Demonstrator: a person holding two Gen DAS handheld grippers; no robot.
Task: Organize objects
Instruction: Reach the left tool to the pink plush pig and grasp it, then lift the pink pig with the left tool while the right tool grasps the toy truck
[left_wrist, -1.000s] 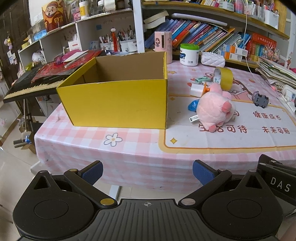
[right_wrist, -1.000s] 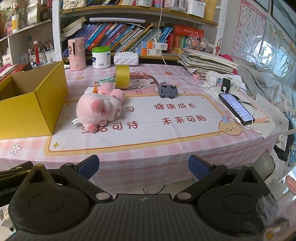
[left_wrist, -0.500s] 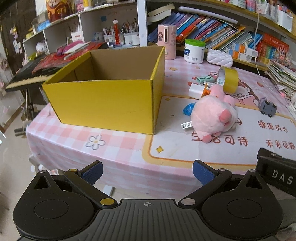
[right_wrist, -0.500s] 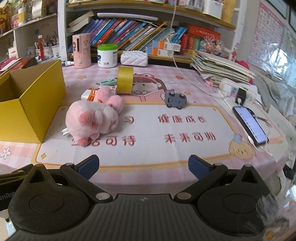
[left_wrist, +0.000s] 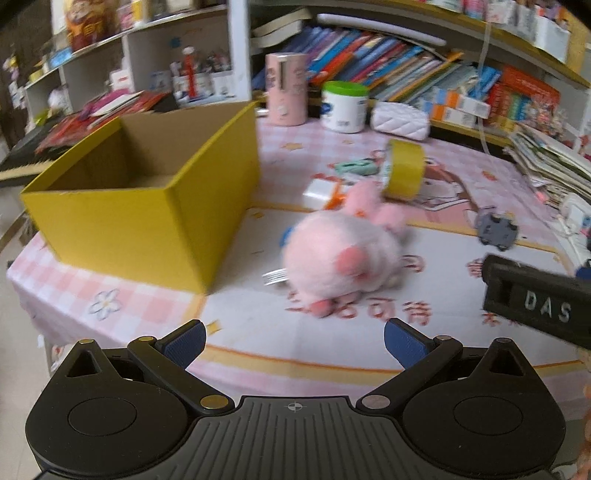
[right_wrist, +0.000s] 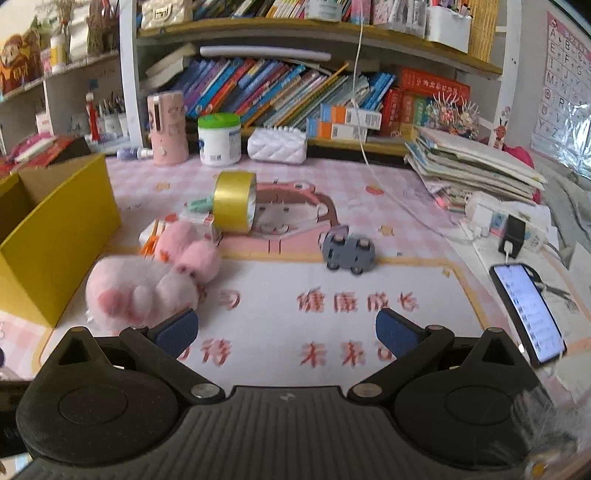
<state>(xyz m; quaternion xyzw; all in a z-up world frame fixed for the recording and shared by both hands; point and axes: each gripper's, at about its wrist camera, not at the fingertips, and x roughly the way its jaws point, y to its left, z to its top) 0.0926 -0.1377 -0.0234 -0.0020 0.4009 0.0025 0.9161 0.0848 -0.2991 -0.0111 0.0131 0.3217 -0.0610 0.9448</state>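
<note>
Plush (left_wrist: 341, 258), one; box (left_wrist: 147, 192), one.

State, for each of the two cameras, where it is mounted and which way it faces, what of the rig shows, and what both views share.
Left wrist: on the left gripper, facing forward over the table edge at the yellow box and pink plush toy; its open fingers show, with the right gripper's body at right.
Right wrist: on the right gripper, facing the mat, grey toy car and phone; its open fingers show.
Shared: box, plush, car, yellow tape roll, bookshelf.
</note>
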